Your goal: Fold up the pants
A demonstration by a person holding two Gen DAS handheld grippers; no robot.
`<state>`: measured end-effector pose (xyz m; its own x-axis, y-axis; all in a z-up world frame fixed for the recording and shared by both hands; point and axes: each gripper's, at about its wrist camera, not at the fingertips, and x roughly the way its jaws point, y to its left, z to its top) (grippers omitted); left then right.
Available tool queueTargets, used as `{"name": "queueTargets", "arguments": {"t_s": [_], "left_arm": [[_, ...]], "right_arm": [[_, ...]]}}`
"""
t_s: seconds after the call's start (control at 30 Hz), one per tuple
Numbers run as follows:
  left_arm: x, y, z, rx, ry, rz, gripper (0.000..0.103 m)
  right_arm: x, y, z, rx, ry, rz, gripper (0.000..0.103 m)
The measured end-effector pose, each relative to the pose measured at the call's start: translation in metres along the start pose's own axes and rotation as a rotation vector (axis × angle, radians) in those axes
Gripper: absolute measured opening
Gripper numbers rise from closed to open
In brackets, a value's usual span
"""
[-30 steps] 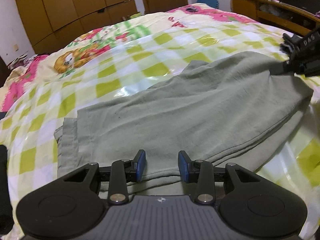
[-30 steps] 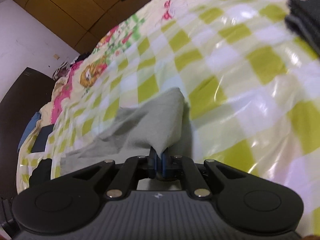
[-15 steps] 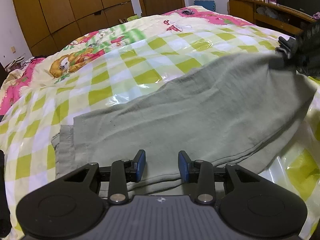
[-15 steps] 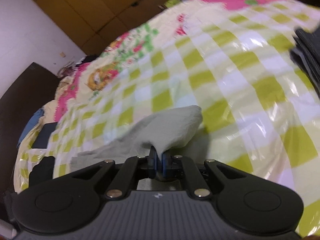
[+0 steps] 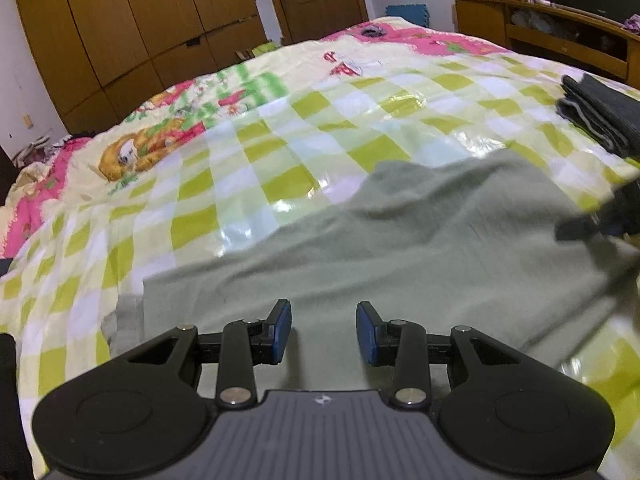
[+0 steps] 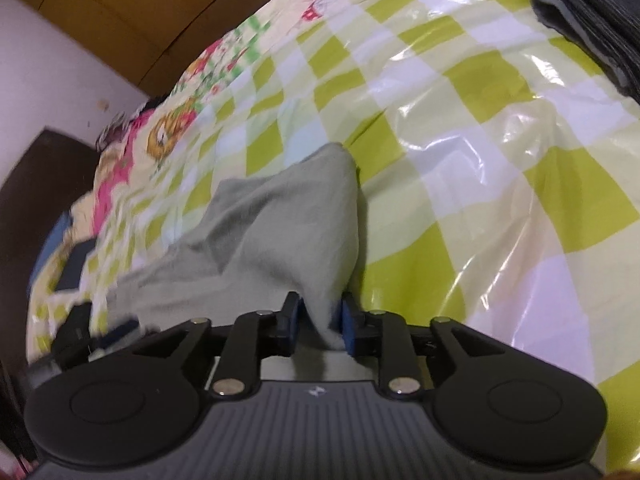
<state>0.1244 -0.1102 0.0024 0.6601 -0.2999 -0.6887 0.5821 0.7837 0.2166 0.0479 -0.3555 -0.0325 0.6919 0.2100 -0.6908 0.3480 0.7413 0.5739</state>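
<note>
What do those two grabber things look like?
Both look alike. The left gripper and right gripper are black plastic, with two round black discs at the sides and a grey ribbed plate in the middle bearing a small white logo. Black linkage bars with silver screws carry the fingers, which have blue pads. No cables or sleeves show.

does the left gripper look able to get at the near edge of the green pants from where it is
Probably yes. The left gripper hangs open right over the green pants, nothing lying between them on the checked bedspread. The right gripper, its jaws opening around a fold, works the far end, out of the way.
</note>
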Motion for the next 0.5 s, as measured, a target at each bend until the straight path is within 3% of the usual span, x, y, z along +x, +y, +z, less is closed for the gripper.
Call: {"name": "queueTargets", "arguments": {"t_s": [0.23,0.43,0.5], "left_arm": [[0.037,-0.001,0.016,-0.04,0.012,0.054,0.05],[0.063,0.001,0.035,-0.036,-0.034,0.213,0.05],[0.075,0.01,0.037,-0.075,0.018,0.176,0.05]], "right_arm": [[-0.001,-0.003,-0.008,-0.002,0.021,0.047,0.03],[-0.001,-0.007,-0.007,0.003,0.028,0.075,0.03],[-0.002,-0.01,-0.004,0.006,0.016,0.087,0.032]]}}
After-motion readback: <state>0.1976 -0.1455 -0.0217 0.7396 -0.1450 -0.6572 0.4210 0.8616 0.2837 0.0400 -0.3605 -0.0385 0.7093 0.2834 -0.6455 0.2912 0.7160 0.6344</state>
